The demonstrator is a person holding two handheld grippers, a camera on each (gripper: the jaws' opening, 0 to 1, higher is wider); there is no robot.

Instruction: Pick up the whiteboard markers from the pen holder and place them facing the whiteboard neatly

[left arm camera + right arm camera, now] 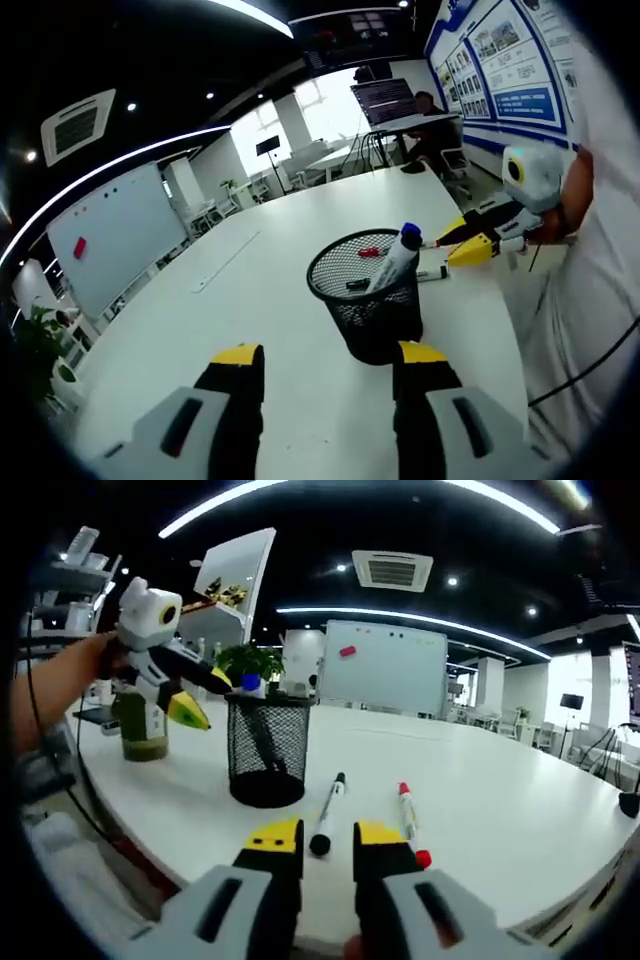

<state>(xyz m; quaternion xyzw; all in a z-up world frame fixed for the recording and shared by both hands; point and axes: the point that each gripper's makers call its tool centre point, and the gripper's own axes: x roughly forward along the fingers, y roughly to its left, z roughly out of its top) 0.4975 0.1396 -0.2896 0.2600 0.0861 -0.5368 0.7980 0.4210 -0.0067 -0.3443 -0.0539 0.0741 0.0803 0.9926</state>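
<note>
Left gripper (325,362), left gripper view: yellow-tipped jaws spread, empty, rising from 6 o'clock. Black mesh pen holder (367,295) standing upright on white table (250,300), just beyond the right jaw, holding a blue-capped whiteboard marker (400,252) that leans toward 1 o'clock; red item inside, too small to tell. Right gripper (468,240) at 3 o'clock past the holder, jaws apart, held by a hand (560,215). Whiteboard (115,235) standing at 9 o'clock, well apart from the table.

Right gripper (325,845), right gripper view: jaws spread, pinching nothing. Black-capped marker (328,813) and red-capped marker (409,823) lying on the table (500,810), side by side, barrels pointing toward 12 o'clock, where the whiteboard (383,667) stands. Pen holder (267,750) at 11 o'clock beside the black-capped marker. Left gripper (195,695) at 10 o'clock near the holder's rim, jaws apart. Green bottle (143,730) behind.
</note>
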